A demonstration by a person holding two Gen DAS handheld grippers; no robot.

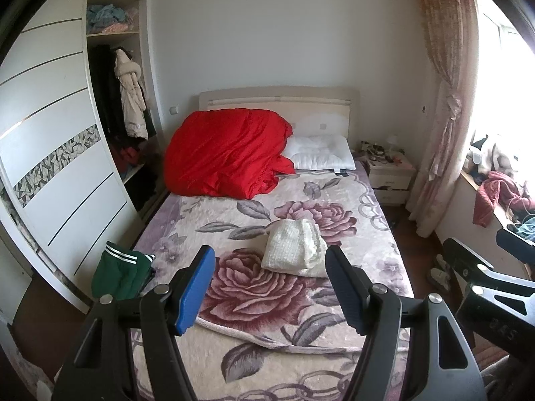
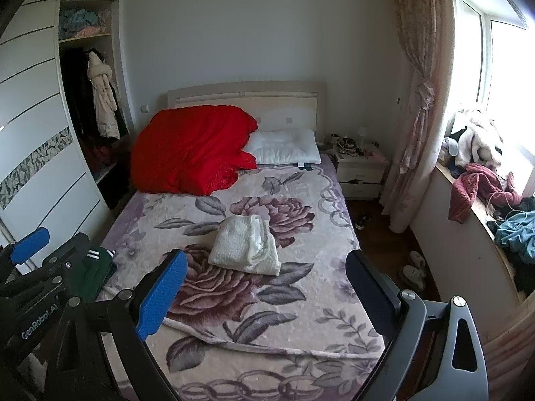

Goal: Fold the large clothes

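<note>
A folded cream knit garment (image 1: 294, 250) (image 2: 245, 245) lies in the middle of the bed on the floral blanket (image 1: 267, 300) (image 2: 267, 317). A green garment with white stripes (image 1: 118, 272) (image 2: 95, 272) lies bunched at the bed's left edge. My left gripper (image 1: 271, 287) hovers open above the foot of the bed, nothing between its fingers. My right gripper (image 2: 264, 294) is open too and holds nothing. Each gripper shows at the edge of the other's view.
A red duvet (image 1: 227, 153) and a white pillow (image 1: 321, 152) lie at the headboard. The wardrobe (image 1: 60, 153) stands left with hanging clothes. A nightstand (image 2: 361, 170), a curtain (image 2: 414, 117) and a cluttered window sill (image 2: 485, 193) are at right; slippers (image 2: 414, 267) lie on the floor.
</note>
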